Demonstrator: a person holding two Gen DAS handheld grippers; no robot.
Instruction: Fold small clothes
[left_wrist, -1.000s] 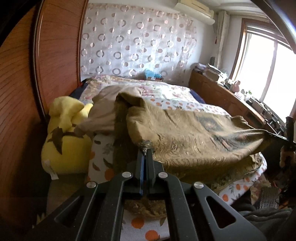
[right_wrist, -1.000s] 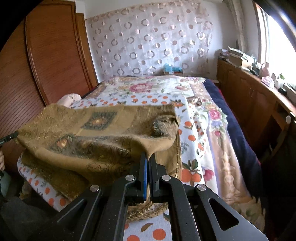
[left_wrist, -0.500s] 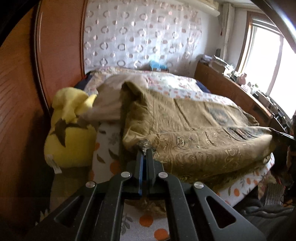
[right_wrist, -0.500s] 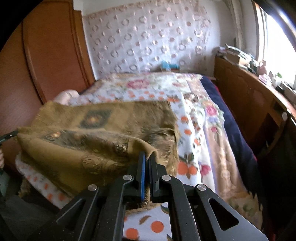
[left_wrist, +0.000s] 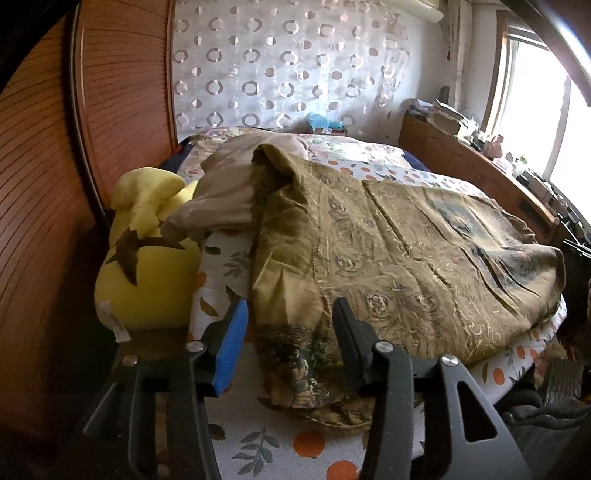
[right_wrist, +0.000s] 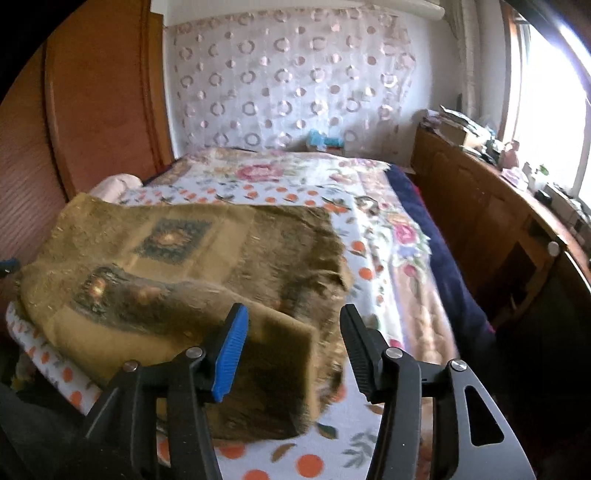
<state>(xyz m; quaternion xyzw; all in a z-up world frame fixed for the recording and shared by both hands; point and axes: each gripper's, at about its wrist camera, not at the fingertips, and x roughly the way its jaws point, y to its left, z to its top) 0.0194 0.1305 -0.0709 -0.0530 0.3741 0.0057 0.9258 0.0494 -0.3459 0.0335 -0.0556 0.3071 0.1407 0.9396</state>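
An olive-gold patterned cloth (left_wrist: 399, 254) lies folded over on the near end of the bed; it also shows in the right wrist view (right_wrist: 192, 266). My left gripper (left_wrist: 290, 314) is open, its jaws wide apart on either side of the cloth's near left corner, holding nothing. My right gripper (right_wrist: 293, 321) is open too, jaws spread just above the cloth's near right corner, which lies loose and blurred on the bedspread.
A flowered bedspread with orange dots (right_wrist: 373, 236) covers the bed. A yellow plush toy (left_wrist: 144, 258) and a beige garment (left_wrist: 229, 184) lie at the left by the wooden wardrobe (left_wrist: 40, 184). A wooden sideboard (right_wrist: 498, 221) runs along the right under the window.
Both grippers carried the cloth's corners forward and down, folding it over, then opened and let go. The cloth now lies on the bed.
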